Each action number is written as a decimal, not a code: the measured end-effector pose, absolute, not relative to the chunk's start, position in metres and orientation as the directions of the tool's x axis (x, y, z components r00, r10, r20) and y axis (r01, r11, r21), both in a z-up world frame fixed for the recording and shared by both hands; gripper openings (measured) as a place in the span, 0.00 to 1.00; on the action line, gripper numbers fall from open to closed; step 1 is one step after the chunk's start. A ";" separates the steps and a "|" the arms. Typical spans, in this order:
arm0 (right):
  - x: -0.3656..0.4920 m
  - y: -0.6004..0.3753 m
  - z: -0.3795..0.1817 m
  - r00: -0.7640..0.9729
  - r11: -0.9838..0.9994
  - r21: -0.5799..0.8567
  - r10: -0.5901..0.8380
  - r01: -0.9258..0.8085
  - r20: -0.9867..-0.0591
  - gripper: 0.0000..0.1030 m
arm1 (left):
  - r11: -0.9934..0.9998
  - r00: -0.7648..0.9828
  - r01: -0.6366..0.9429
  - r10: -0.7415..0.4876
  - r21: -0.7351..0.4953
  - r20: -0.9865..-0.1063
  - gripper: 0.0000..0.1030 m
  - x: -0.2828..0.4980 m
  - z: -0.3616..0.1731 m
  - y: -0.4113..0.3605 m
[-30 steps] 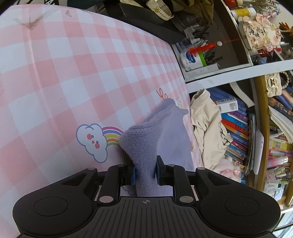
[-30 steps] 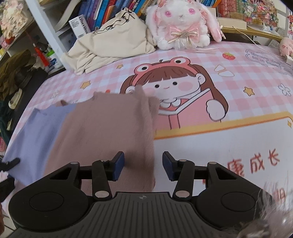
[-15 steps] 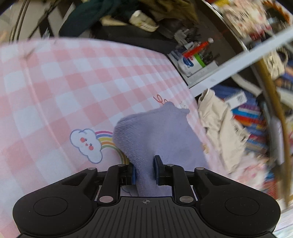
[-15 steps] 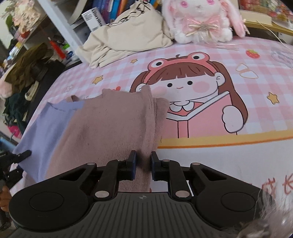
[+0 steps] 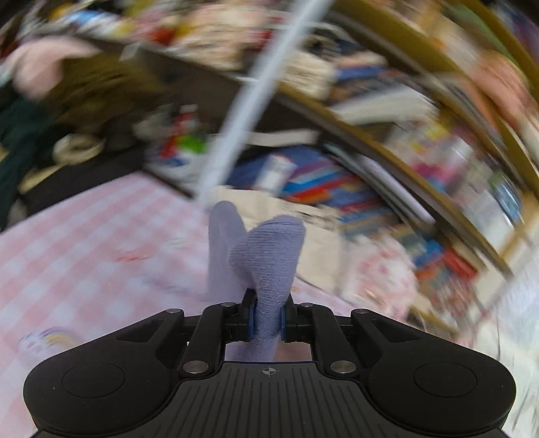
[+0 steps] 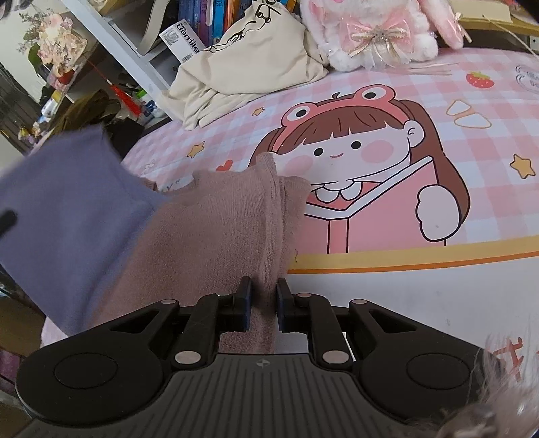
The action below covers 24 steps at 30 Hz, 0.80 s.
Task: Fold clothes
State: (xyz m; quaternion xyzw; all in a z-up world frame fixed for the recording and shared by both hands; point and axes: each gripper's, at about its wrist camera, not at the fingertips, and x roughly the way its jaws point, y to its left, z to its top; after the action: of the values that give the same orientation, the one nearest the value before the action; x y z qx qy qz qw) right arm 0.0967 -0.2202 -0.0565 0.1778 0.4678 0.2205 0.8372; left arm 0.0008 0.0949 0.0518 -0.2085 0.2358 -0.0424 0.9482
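Note:
A lavender knit cloth [image 5: 266,256] stands up bunched between the pads of my left gripper [image 5: 266,316], whose jaws are closing on it; it hangs lifted above the pink checked sheet [image 5: 84,242]. The left wrist view is badly blurred. In the right wrist view the same lavender cloth [image 6: 67,219] rises at the left, joined to or overlapping a mauve knit cloth [image 6: 209,236] that lies on the cartoon-print sheet [image 6: 404,286]. My right gripper [image 6: 263,303] is shut on the mauve cloth's near right edge, low over the sheet.
A crumpled cream garment [image 6: 256,57] and a pink-white plush rabbit [image 6: 374,30] lie at the far edge of the sheet. Behind them stand crowded bookshelves [image 6: 209,20], also blurred in the left wrist view [image 5: 370,168]. Dark clothes pile up at the far left [image 6: 87,111].
My left gripper rose and rolled, pulling the lavender cloth up off the sheet; its view swung toward the shelves. My right gripper went from open to shut on the mauve edge.

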 end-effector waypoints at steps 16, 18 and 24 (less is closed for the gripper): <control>0.107 -0.265 -0.069 0.380 0.676 0.732 0.701 -0.085 -0.603 0.17 | 0.896 0.657 0.405 -0.146 0.183 -0.740 0.68 -0.011 -0.037 -0.092; 0.106 -0.271 -0.062 0.392 0.669 0.738 0.706 -0.093 -0.590 0.18 | 0.905 0.646 0.405 -0.180 0.133 -0.742 0.68 -0.013 -0.027 -0.083; 0.109 -0.281 -0.043 0.363 0.570 0.811 0.789 -0.130 -0.496 0.42 | 0.945 0.725 0.301 -0.315 -0.130 -0.612 0.70 -0.025 0.030 -0.032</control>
State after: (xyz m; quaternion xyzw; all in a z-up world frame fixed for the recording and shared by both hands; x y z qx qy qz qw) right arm 0.1085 -0.2814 -0.0426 0.3476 0.4738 0.3068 0.7488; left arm -0.0245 -0.0315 0.0300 -0.0105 0.3316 -0.1660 0.9286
